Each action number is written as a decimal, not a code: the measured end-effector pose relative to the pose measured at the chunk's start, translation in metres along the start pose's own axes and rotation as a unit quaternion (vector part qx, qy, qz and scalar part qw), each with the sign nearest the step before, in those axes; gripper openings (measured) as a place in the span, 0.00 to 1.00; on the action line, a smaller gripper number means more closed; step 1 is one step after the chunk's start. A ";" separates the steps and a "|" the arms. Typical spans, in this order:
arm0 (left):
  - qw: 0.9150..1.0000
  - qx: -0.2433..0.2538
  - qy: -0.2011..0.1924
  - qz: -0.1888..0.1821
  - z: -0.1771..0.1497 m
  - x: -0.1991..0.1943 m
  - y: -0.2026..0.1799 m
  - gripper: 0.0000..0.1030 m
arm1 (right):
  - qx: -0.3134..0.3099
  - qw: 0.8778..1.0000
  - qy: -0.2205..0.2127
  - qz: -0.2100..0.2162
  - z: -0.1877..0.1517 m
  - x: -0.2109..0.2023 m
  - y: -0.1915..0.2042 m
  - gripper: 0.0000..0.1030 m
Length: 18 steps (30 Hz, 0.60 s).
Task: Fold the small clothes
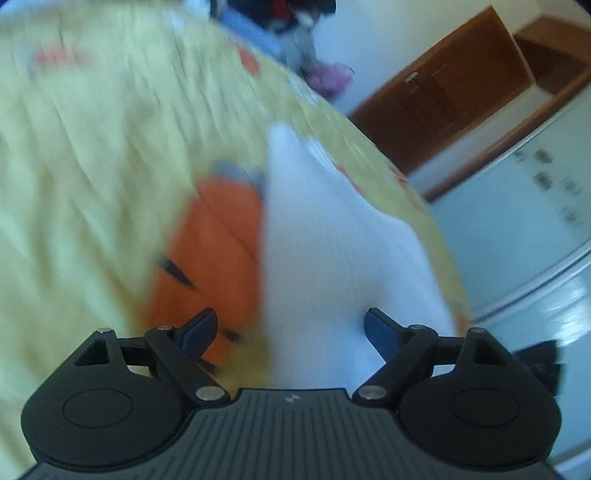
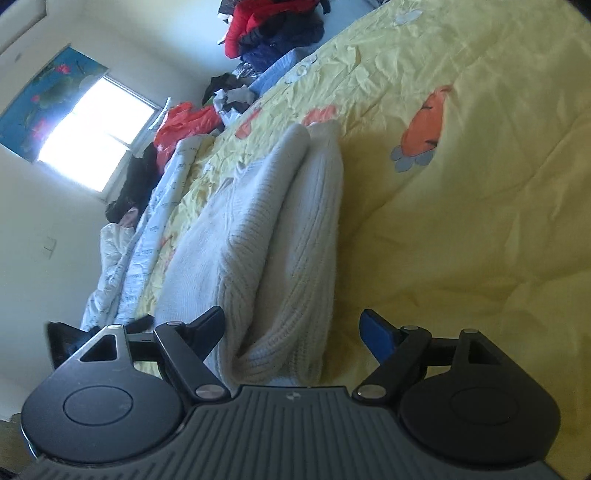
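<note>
Left gripper (image 1: 291, 330): jaws stood spread wide, nothing pinched; the white knit lay just ahead of and partly between them, the pads apparently clear of it, though blur left this uncertain.
Right gripper (image 2: 293, 332): jaws spread wide too; the folded end of the knit sat between them, close to the left finger (image 2: 207, 330) and well clear of the blue pad (image 2: 376, 336). Not held.
White knit sweater (image 2: 273, 229): lay on the bed, doubled lengthwise into two thick layers, running from the right gripper towards the far edge. In the left wrist view the same garment (image 1: 332, 251) showed as a pale blurred mass.
Handling, judged: soft, floppy and bulky, likely moderate in weight for clothing; ribbed yarn should grip well but may stretch or snag. It would sag from one point, so both near corners of the folded end seem the best places to hold.
Yellow bedspread (image 2: 461, 240): wrinkled, printed with orange carrot shapes (image 2: 424, 125); loose cloth that could be pinched by mistake.
Far clutter: a clothes pile (image 2: 269, 33) beyond the bed's far edge, more garments (image 2: 184, 125) under the window (image 2: 92, 122).
Count: one sweater, two grippers, one bed, one window; carrots too scattered to total.
</note>
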<state>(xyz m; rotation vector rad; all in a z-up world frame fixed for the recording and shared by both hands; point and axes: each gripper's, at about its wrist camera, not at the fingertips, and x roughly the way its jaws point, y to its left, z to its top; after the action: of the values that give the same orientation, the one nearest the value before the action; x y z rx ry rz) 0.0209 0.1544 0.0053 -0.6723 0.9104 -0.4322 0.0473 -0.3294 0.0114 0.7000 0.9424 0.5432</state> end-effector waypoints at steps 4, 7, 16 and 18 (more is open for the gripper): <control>0.998 -0.012 0.044 -0.041 -0.010 0.023 -0.003 0.85 | 0.006 1.000 0.016 0.017 -0.002 0.015 0.002 0.80; 0.998 -0.011 0.038 -0.047 -0.009 0.032 -0.008 0.85 | 0.034 0.998 0.029 0.054 -0.001 0.026 0.002 0.80; 0.998 0.053 0.021 0.026 -0.017 0.026 -0.036 0.42 | -0.076 0.996 0.052 -0.001 -0.011 0.047 0.040 0.55; 0.997 0.074 0.019 0.032 -0.022 0.016 -0.047 0.38 | -0.090 0.995 0.045 0.012 -0.012 0.032 0.048 0.52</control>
<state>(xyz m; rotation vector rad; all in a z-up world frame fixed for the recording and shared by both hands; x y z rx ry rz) 0.0091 0.1035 0.0188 -0.5004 0.9241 -0.4526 0.0474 -0.2718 0.0253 0.5286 0.9569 0.6777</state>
